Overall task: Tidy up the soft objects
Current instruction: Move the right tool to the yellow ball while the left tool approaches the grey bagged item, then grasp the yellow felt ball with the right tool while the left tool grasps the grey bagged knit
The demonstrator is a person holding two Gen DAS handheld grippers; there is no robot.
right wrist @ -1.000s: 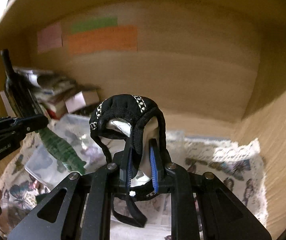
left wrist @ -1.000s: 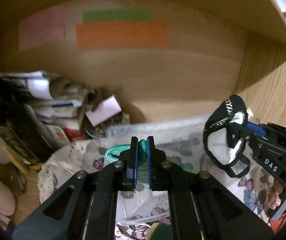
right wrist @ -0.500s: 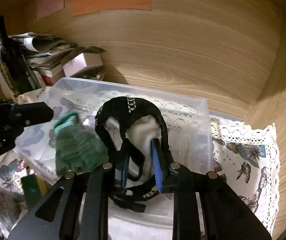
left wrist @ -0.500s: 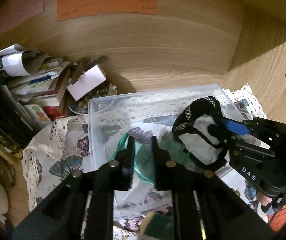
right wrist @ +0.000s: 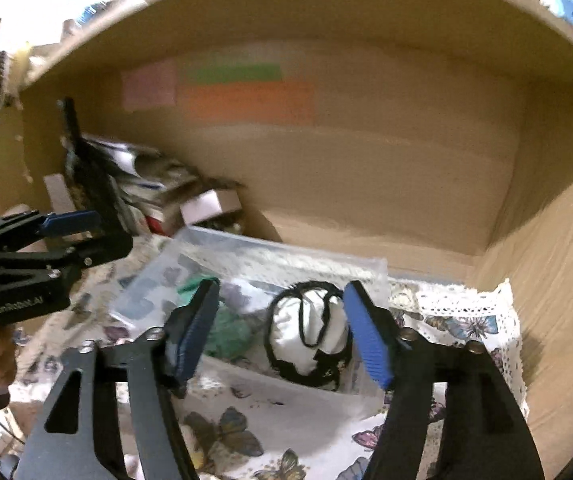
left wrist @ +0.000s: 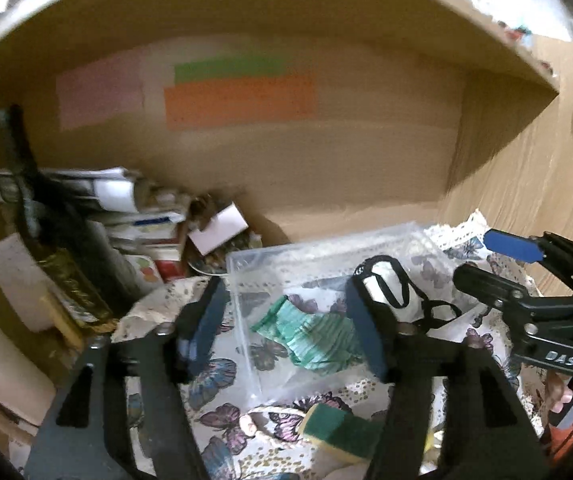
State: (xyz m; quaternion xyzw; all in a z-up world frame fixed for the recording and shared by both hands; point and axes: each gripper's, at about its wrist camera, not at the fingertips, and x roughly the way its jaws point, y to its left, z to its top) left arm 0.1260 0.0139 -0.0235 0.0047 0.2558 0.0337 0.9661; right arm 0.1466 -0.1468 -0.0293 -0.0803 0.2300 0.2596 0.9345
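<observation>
Green knit cloth [left wrist: 314, 340] and black-and-white cap [right wrist: 314, 328] both lie in the clear plastic bin [left wrist: 246, 276].
Left tongs [left wrist: 286, 328] spread wide, holding nothing; right tongs [right wrist: 282, 328] likewise spread, empty, above the bin. Bin sits on butterfly-print cloth [right wrist: 466, 324] inside the wooden shelf [right wrist: 386, 184]; green-yellow sponge [left wrist: 338, 428] lies nearer, outside the bin.

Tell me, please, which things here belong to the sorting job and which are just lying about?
Job:
- green cloth
- black-and-white pouch
- clear bin
- sponge

Lying about:
- paper stack
- dark bottle
- wall notes
- butterfly cloth
</observation>
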